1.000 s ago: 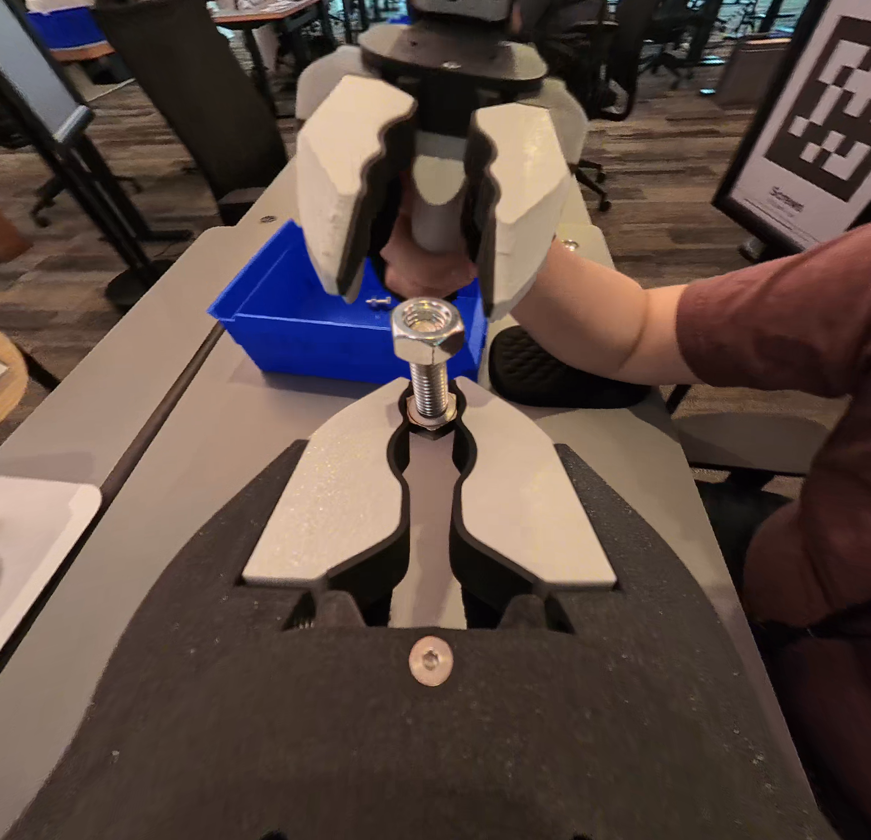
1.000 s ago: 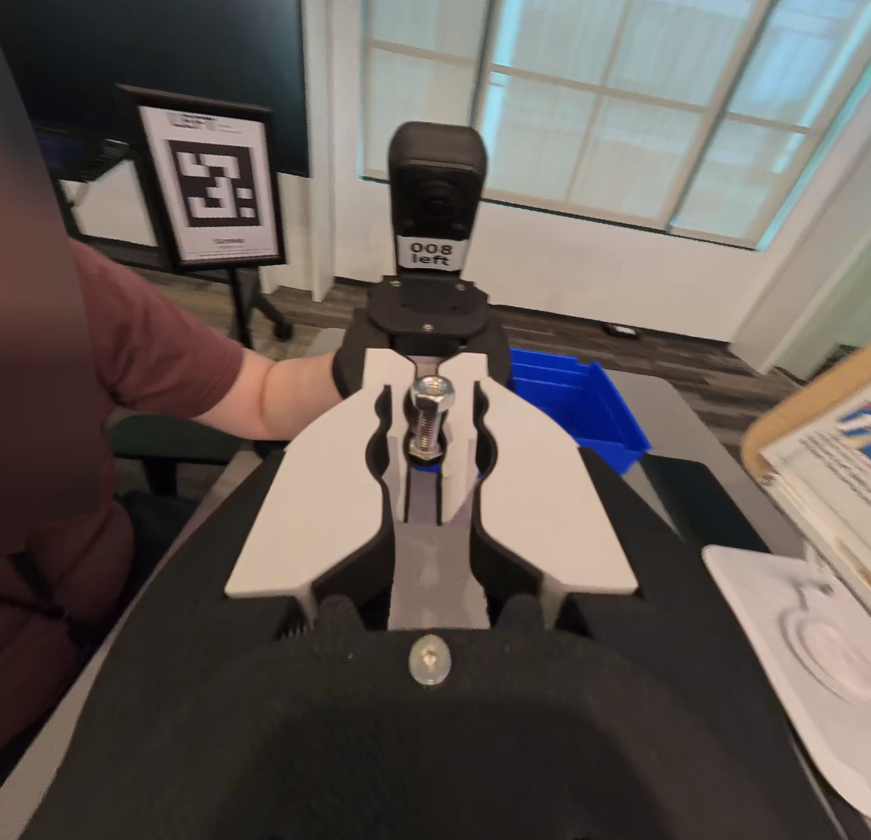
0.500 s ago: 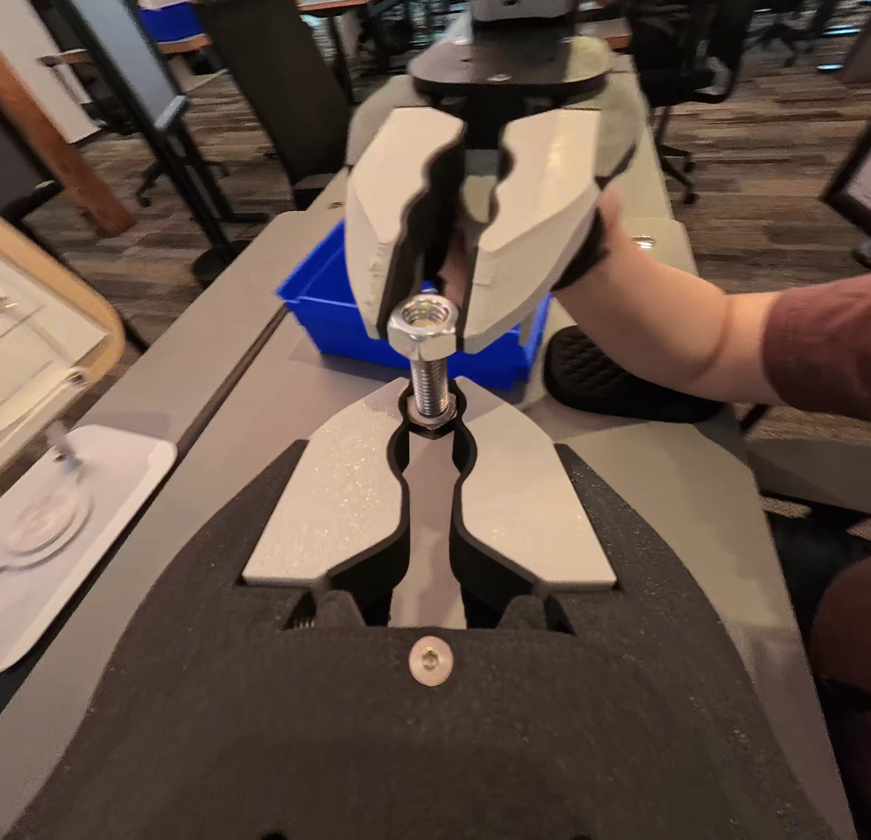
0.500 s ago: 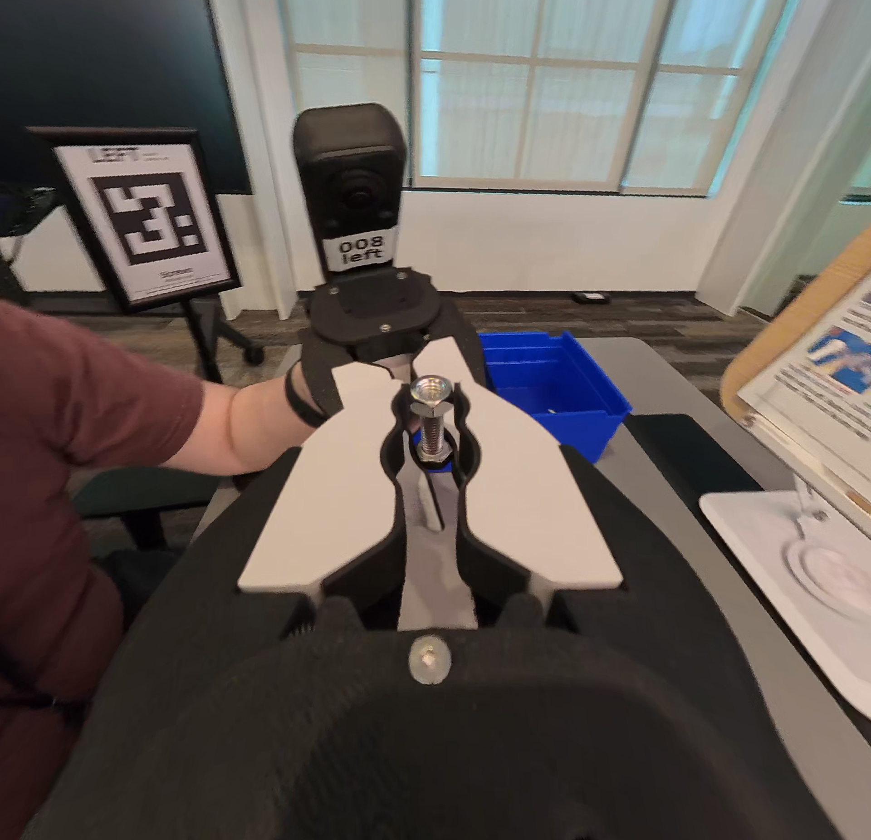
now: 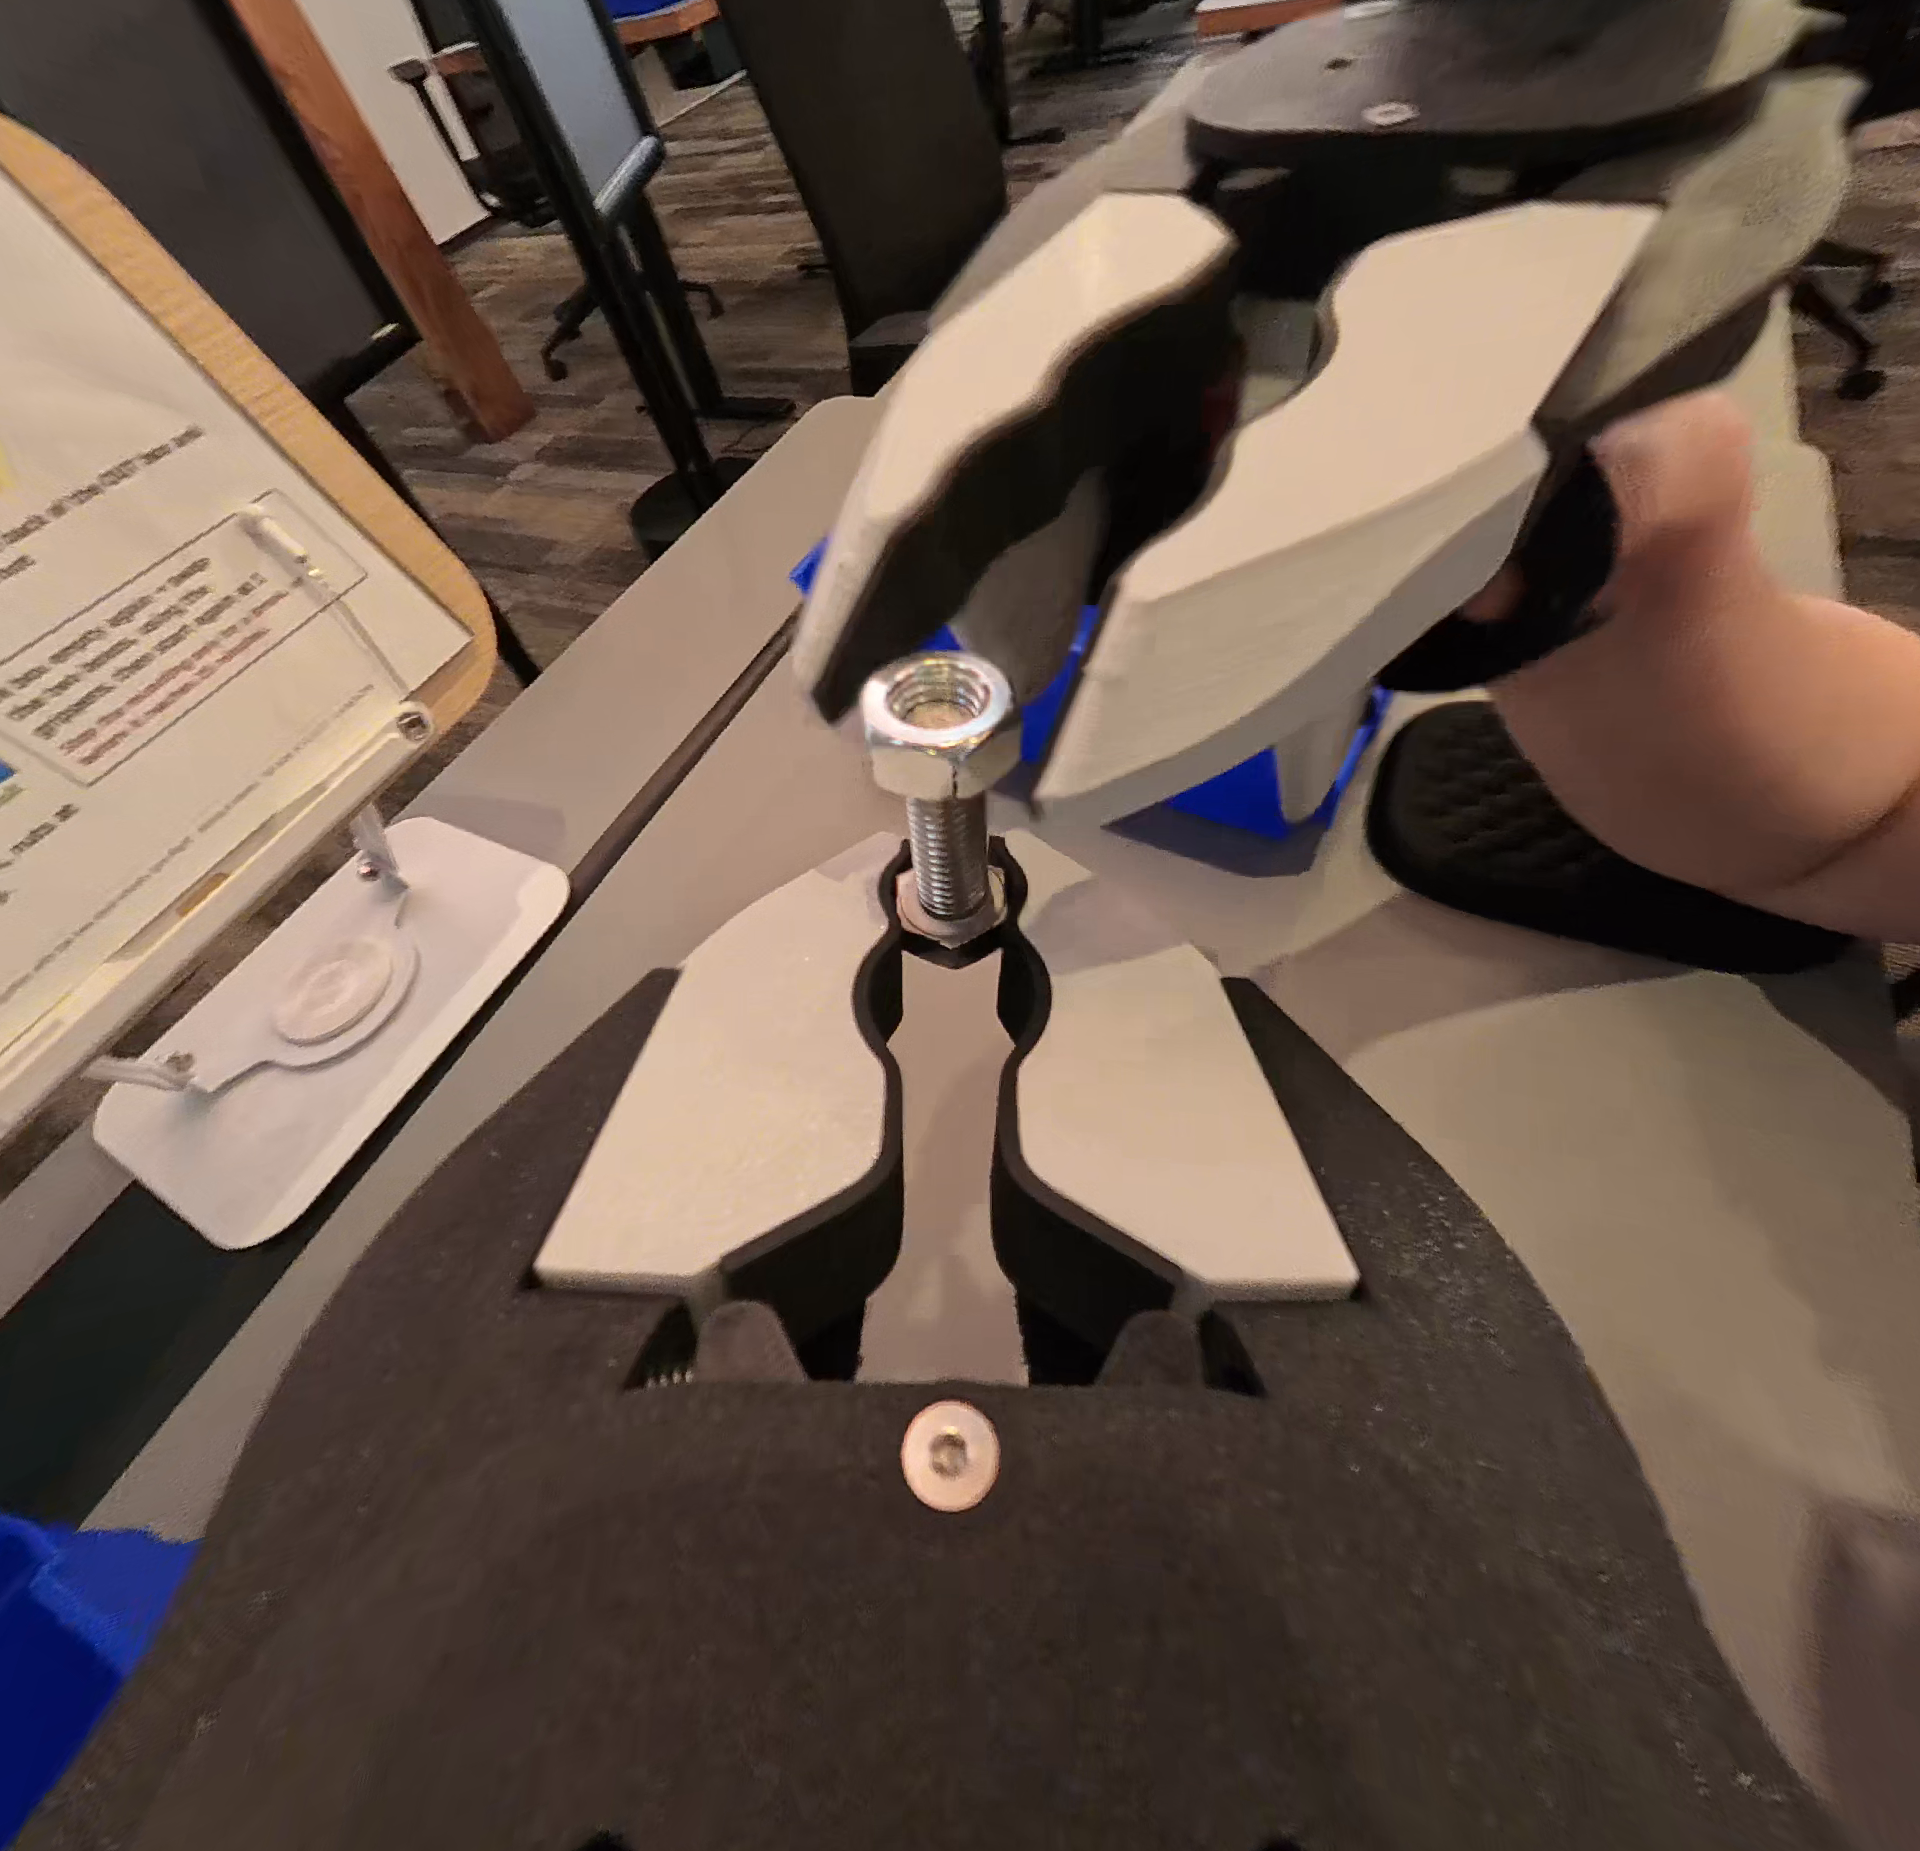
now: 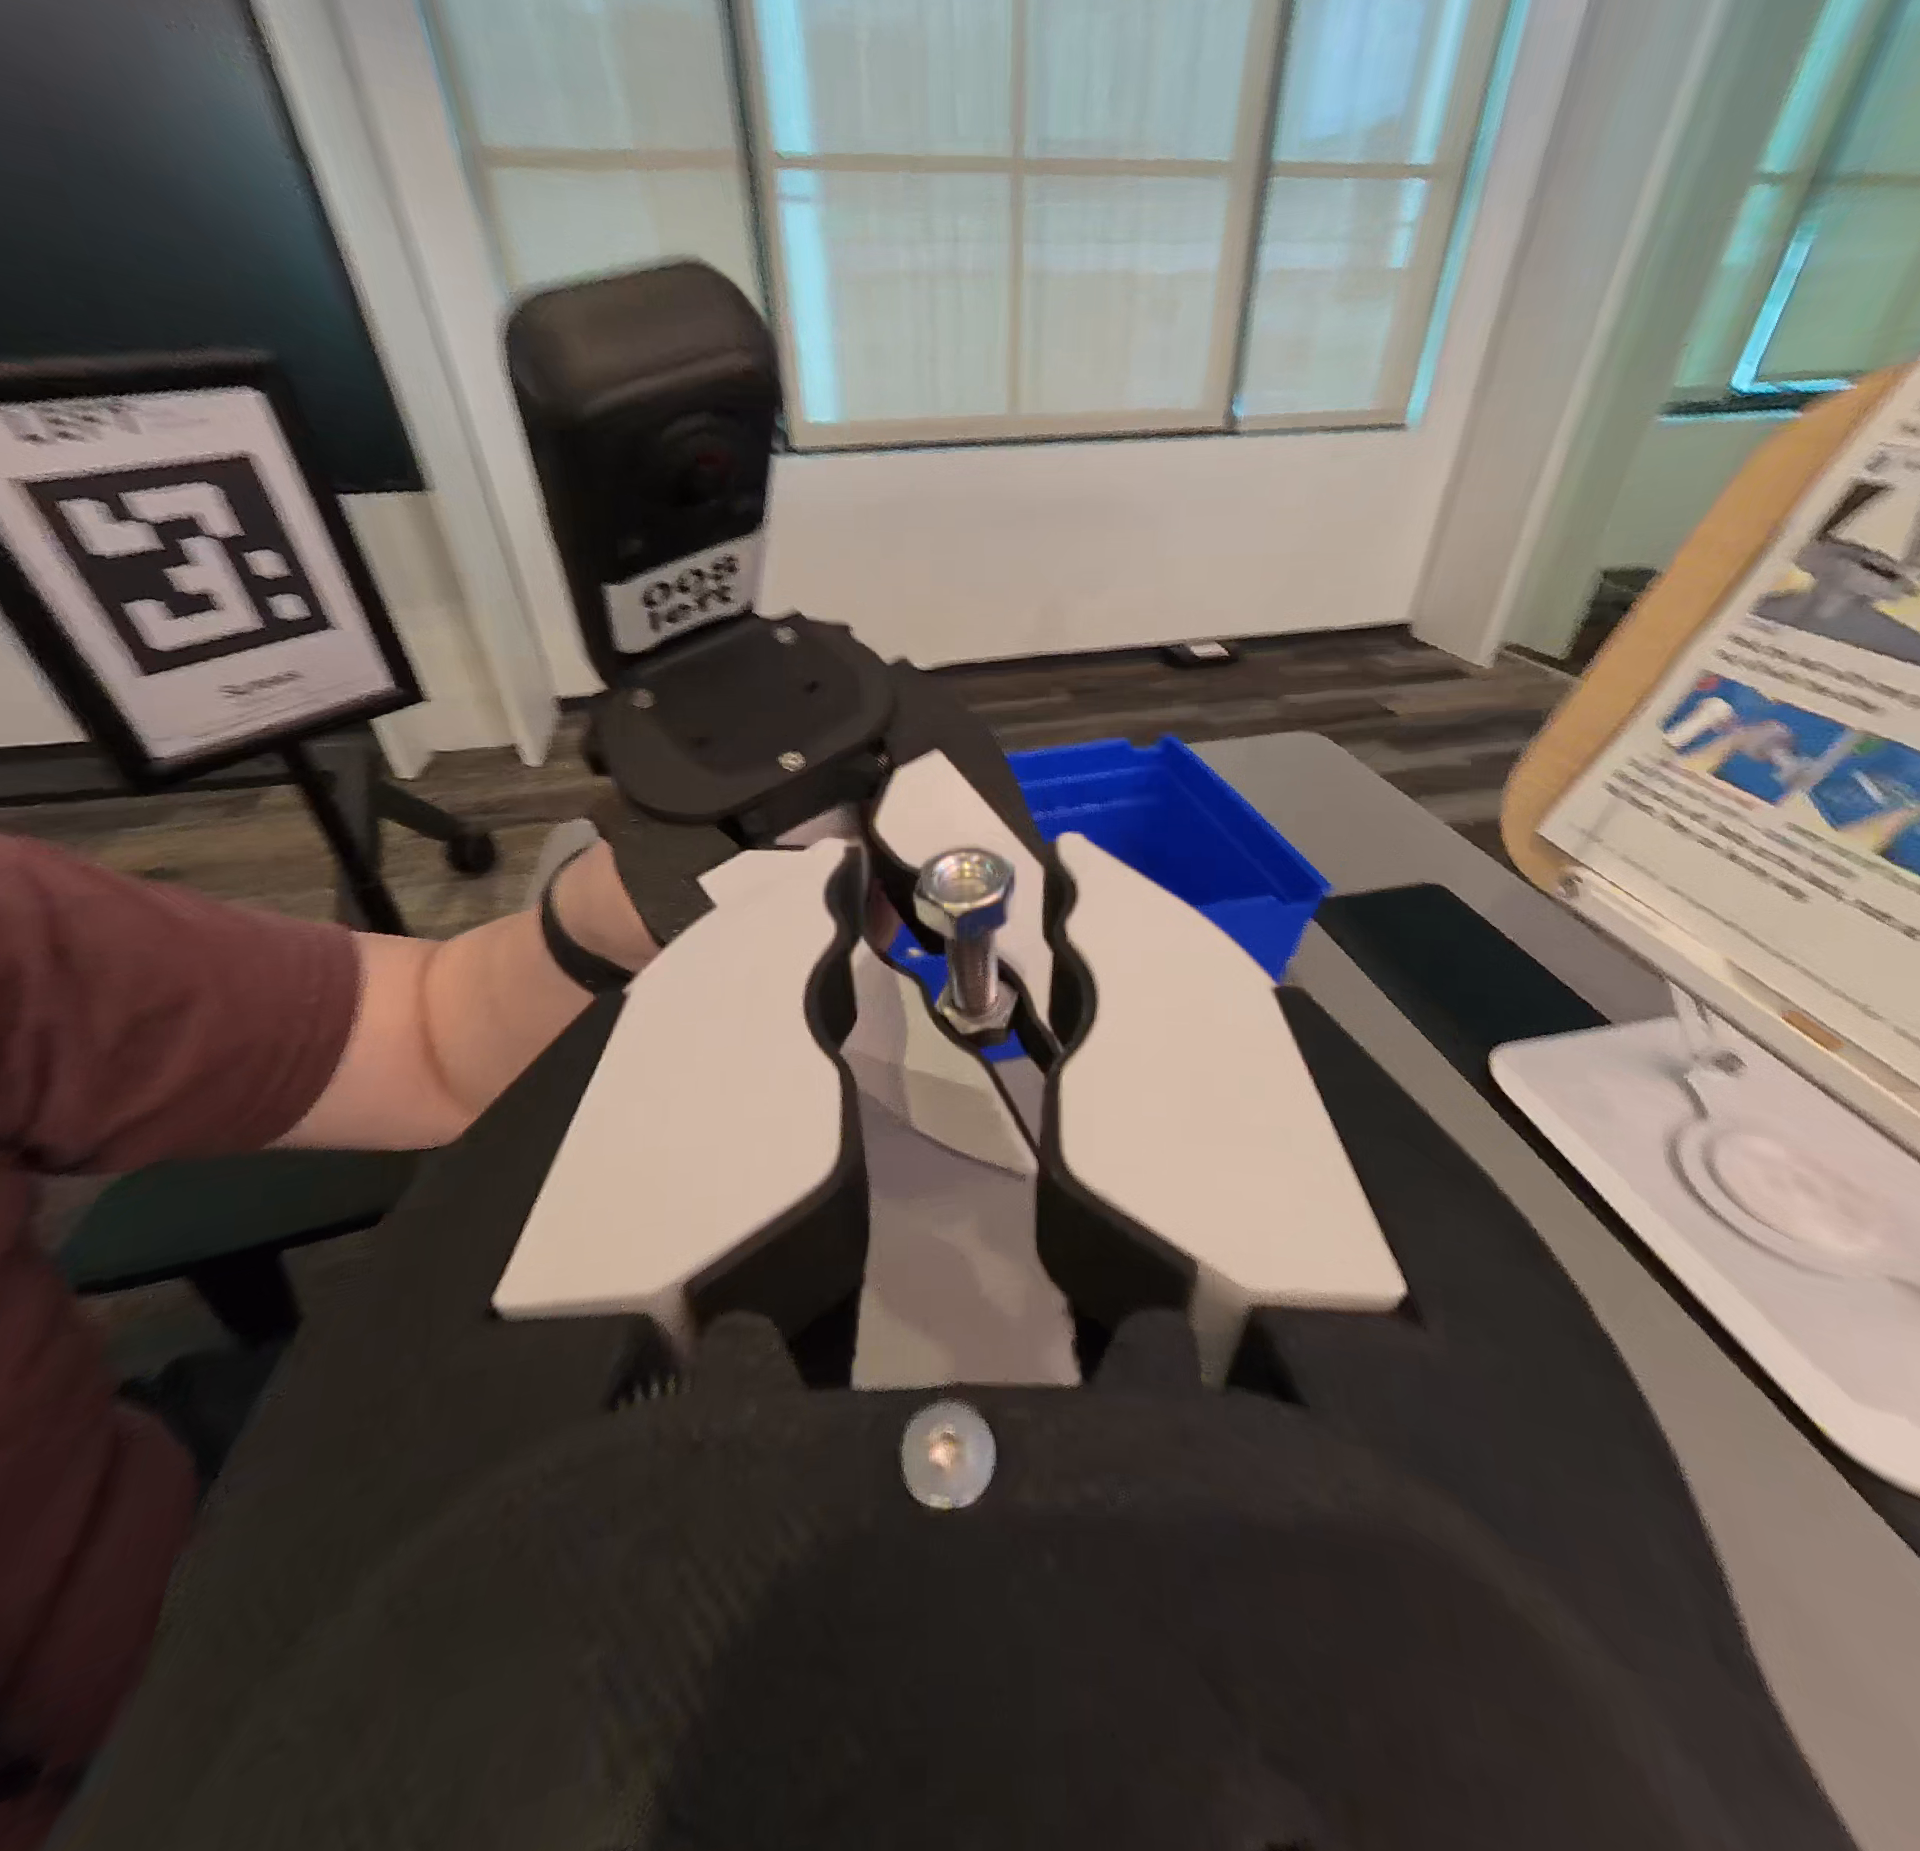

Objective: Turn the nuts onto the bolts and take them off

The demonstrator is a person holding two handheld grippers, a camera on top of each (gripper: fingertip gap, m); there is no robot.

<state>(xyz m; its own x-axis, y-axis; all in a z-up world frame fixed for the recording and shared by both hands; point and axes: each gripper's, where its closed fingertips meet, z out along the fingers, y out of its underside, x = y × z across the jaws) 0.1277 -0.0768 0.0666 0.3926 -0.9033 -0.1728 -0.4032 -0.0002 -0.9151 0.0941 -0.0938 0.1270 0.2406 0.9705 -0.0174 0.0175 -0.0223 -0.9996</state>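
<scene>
A steel bolt (image 5: 943, 866) stands upright with a hex nut (image 5: 940, 726) on its top end. My left gripper (image 5: 948, 918) is shut on the bolt's head at its fingertips. My right gripper (image 5: 930, 752) comes in tilted from the upper right, and its tips flank the nut. In the right wrist view my right gripper (image 6: 951, 866) is open. The nut (image 6: 964, 892) sits between its fingers with a gap on each side. The bolt (image 6: 971, 970) shows below it, held by the left gripper's fingers (image 6: 935, 814).
A blue bin (image 6: 1174, 825) stands on the grey table (image 5: 1455, 1126) behind the grippers. An instruction board on a white base (image 5: 312, 1022) stands at the table's side (image 6: 1766, 710). A black pad (image 5: 1507, 845) lies by the person's forearm. A marker sign (image 6: 187, 565) stands off the table. The tips of one gripper are about 6 centimeters away from the tips of the other.
Both grippers swung round together with the bolt. The right gripper narrowed around the nut half a second ago, then opened wider and tilted. The left gripper kept its hold.
</scene>
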